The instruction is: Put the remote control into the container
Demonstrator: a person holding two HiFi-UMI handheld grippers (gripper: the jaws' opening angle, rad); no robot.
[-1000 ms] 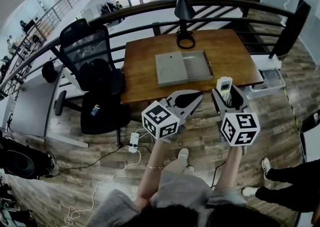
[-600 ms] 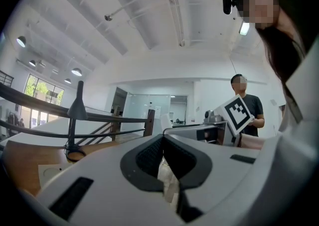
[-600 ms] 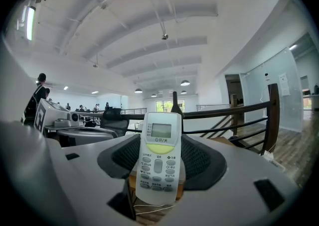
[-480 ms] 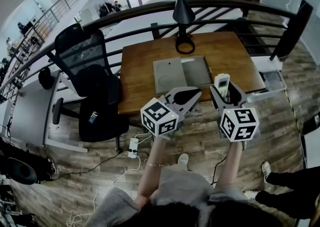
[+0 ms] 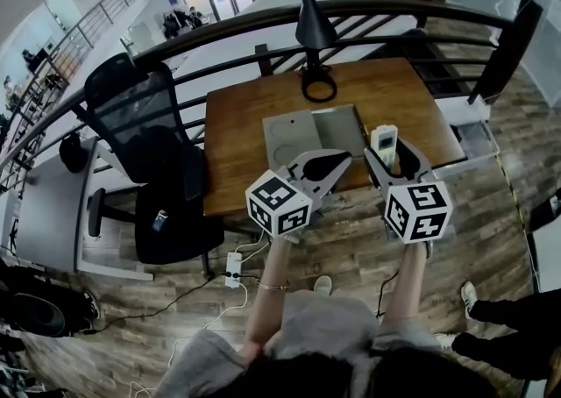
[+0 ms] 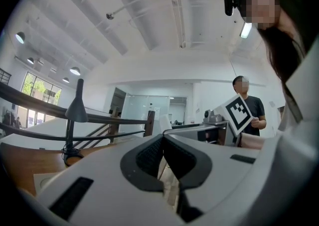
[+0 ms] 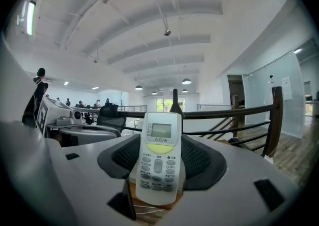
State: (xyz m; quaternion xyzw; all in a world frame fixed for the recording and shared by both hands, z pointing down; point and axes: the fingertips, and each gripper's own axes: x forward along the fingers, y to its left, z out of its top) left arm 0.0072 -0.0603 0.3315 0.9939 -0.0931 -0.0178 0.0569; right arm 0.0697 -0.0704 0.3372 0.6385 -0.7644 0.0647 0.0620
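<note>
A white remote control (image 5: pixel 383 139) with a small screen and grey buttons stands upright between the jaws of my right gripper (image 5: pixel 392 152), which is shut on it. In the right gripper view the remote (image 7: pixel 158 158) fills the middle, with the right gripper (image 7: pixel 159 168) clamped on its lower half. The grey container (image 5: pixel 342 129) lies open on the wooden table (image 5: pixel 237 124), its lid (image 5: pixel 291 138) flat beside it on the left. The remote hovers just right of the container's near corner. My left gripper (image 5: pixel 331 162) is shut on nothing, near the table's front edge; in the left gripper view its pads (image 6: pixel 149 156) meet.
A black desk lamp (image 5: pixel 311 32) stands behind the container. A black office chair (image 5: pixel 145 124) is left of the table and a white drawer unit (image 5: pixel 469 138) right of it. A dark railing (image 5: pixel 202 32) runs behind. A power strip (image 5: pixel 233 258) lies on the floor.
Both grippers have moved forward toward the table. The remote now sits over the table's front edge, closer to the container. The left gripper stays shut.
</note>
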